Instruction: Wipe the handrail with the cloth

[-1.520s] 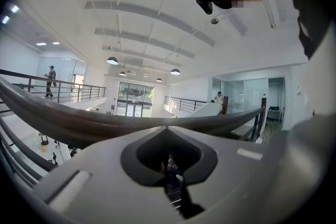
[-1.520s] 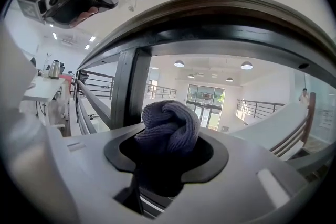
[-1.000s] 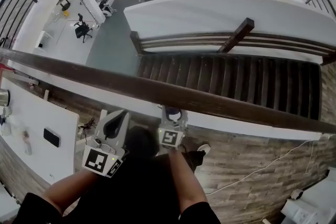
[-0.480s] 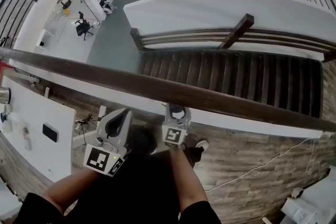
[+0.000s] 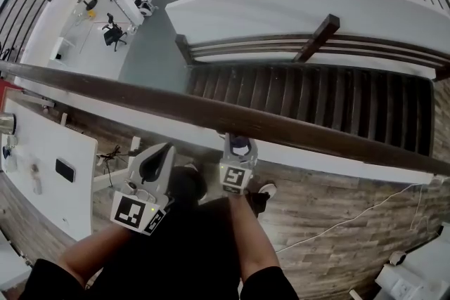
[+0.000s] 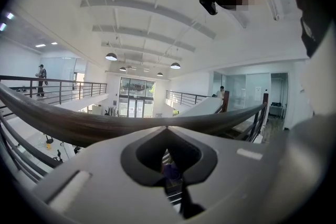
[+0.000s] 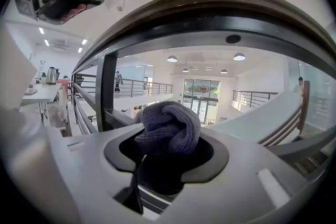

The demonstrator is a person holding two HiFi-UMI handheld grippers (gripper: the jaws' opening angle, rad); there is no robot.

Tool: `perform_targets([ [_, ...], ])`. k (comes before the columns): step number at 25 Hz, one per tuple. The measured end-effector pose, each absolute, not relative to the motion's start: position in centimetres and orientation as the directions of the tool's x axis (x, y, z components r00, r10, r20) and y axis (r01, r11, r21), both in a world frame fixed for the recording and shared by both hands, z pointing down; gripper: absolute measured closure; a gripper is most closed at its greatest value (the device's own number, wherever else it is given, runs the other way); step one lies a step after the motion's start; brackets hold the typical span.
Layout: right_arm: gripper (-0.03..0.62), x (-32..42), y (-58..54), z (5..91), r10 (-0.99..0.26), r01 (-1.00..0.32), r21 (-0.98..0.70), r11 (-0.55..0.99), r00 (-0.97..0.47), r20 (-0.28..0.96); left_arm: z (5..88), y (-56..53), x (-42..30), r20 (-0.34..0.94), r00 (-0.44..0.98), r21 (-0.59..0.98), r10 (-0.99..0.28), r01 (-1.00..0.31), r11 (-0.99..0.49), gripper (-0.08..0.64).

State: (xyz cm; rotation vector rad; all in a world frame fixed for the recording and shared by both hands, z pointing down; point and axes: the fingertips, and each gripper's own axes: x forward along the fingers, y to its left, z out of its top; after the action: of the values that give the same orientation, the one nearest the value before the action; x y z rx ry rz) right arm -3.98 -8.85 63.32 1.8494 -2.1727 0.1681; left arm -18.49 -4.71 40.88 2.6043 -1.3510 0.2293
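R gripper [image 5: 238,145] grips cloth [image 7: 169,123] by handrail [image 5: 140,98] (L gripper [image 5: 156,164] prob. empty).

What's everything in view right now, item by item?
Dark brown wooden handrail: one, brown, across the view.
Blue-grey knitted cloth: one, blue-grey, bunched in the right claw, just below the handrail.
Dark wooden staircase: one, brown, beyond the handrail.
White desk: one, white, at the left.
Silver kettle: one, silver, on the desk.
Thin white cable: one, white, on the wood-plank floor, right.
Black office chair: one, black, lower floor, far left.
Left claw: grey, shut, empty.
Right claw: grey, shut on the cloth.
Forearms: two, bottom centre.
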Motion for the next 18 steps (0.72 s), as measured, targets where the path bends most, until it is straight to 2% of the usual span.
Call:
perform_targets([
  [18, 0.402, 2.2, -7.3, 63.7, -0.922, -0.983, 0.06, 0.175, -0.142, 0.36, 39.1, -3.0, -14.0, 0.229, 0.563, 0.104, -0.794, -0.825, -0.555, 0.56],
])
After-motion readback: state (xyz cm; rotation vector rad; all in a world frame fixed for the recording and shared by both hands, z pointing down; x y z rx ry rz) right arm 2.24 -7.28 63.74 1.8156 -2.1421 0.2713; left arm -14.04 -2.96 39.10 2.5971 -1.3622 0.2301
